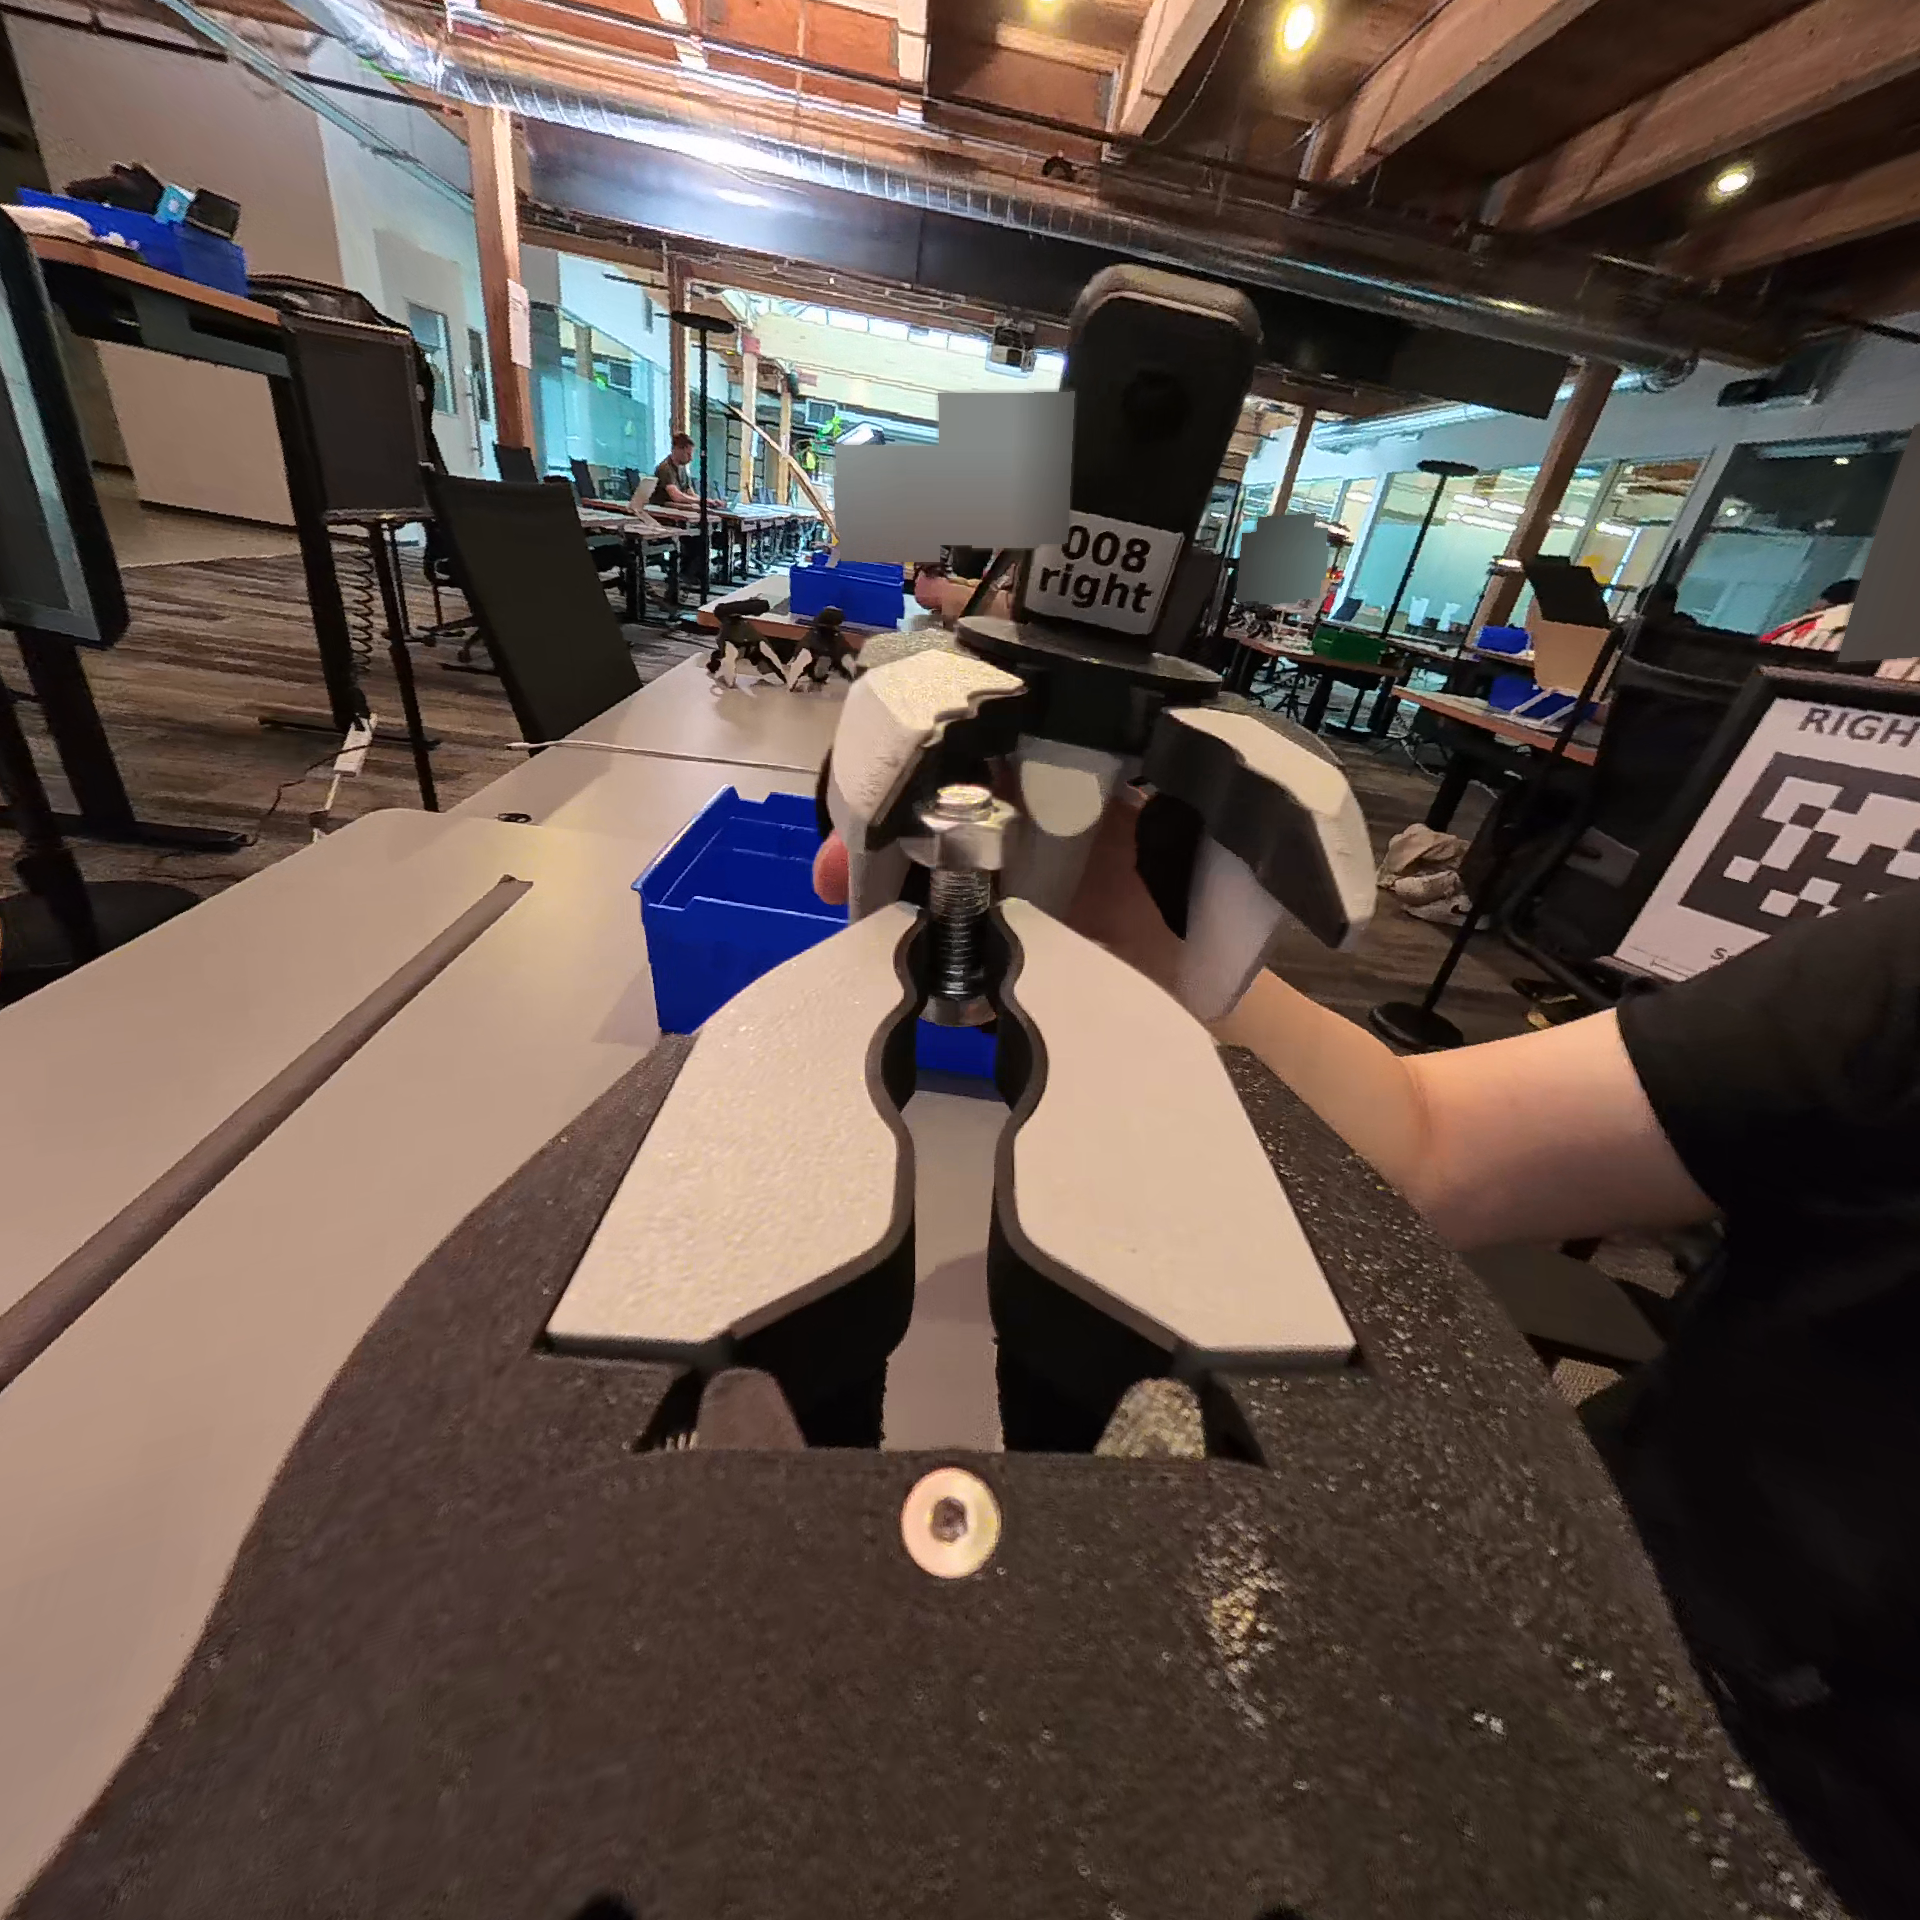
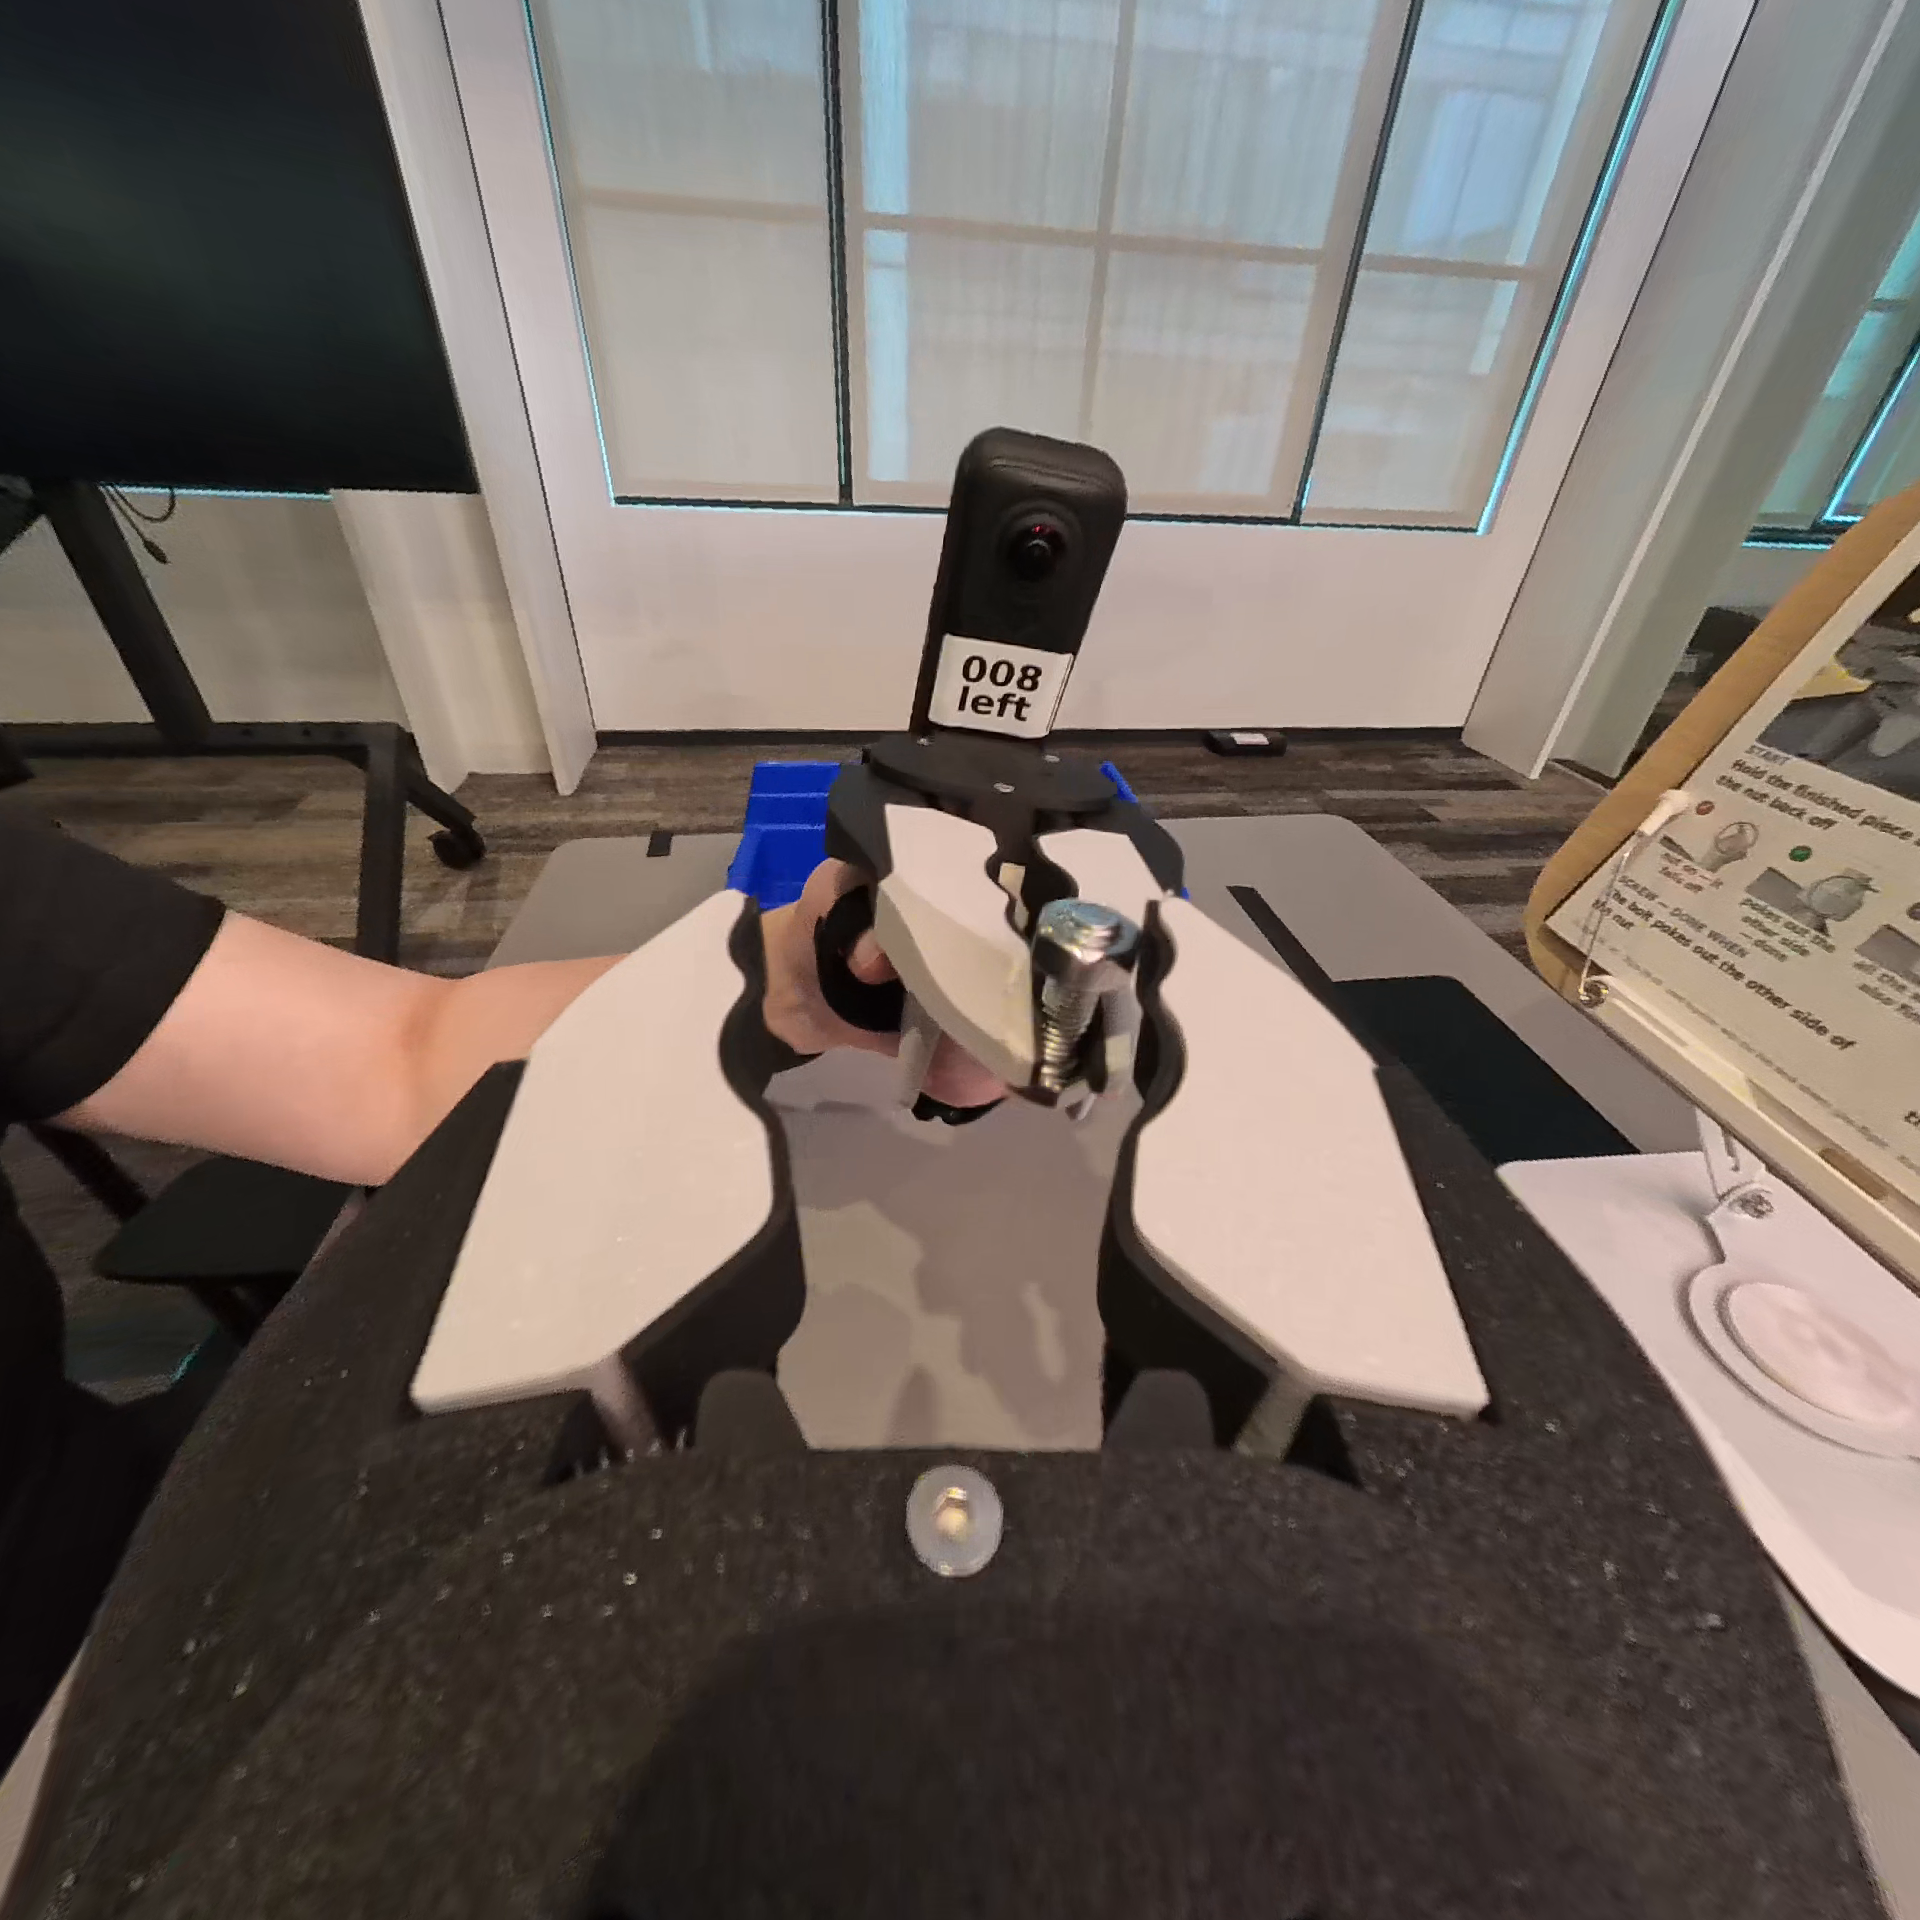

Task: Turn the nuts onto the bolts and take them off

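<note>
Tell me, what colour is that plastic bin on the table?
Bright blue bin, clearest in the left wrist view.

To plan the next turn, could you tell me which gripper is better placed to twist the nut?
Right: the right gripper is open and straddles the nut, so it could probably close and turn it, while the left gripper is shut on the bolt, holding it.

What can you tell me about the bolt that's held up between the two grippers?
The bolt is shiny silver metal with a threaded shank, standing roughly upright in the air. Its head sits at the bottom, a hex nut is threaded near the top, and the tip pokes just past it. The left gripper is shut on the lower shank. The right gripper is open around the nut; contact is unclear.
</note>
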`<state>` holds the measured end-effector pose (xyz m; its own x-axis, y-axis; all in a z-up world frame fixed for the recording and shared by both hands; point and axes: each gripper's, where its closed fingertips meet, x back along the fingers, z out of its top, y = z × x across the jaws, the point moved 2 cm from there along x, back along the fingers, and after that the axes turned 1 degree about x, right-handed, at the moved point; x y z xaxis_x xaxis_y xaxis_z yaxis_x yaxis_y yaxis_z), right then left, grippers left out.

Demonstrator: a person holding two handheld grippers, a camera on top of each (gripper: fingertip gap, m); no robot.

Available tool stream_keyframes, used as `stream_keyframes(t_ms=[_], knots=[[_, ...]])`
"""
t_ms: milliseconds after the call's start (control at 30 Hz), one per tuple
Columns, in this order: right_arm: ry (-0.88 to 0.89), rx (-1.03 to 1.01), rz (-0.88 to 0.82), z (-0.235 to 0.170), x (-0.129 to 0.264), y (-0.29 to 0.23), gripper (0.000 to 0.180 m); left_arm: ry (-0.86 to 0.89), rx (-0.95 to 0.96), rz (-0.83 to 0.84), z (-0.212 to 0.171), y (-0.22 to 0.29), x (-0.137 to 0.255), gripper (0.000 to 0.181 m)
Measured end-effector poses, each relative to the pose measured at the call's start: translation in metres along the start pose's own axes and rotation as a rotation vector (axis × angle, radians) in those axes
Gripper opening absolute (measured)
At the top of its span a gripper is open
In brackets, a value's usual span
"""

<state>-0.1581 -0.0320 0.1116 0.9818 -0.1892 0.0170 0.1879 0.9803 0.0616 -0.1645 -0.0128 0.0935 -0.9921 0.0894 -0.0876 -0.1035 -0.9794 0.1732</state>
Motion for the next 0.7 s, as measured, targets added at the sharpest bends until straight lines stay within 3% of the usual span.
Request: stream_keyframes(t_ms=[133,467,600,700], knots=[[-0.012,0.008,-0.005,0.002,0.010,-0.001,0.063,0.026,0.008,0.010,0.005,-0.002,0.006,0.009],[-0.020,-0.006,-0.020,-0.002,0.000,0.000,0.073,0.017,-0.005,0.025,0.003,-0.003,0.003,0.009],[-0.008,0.000,-0.014,0.004,0.013,-0.002,0.063,0.030,0.005,0.023,0.006,-0.004,0.007,0.009],[0.005,-0.011,-0.070,0.003,0.008,0.007,0.069,0.019,0.001,0.003,0.004,0.000,0.002,0.009]])
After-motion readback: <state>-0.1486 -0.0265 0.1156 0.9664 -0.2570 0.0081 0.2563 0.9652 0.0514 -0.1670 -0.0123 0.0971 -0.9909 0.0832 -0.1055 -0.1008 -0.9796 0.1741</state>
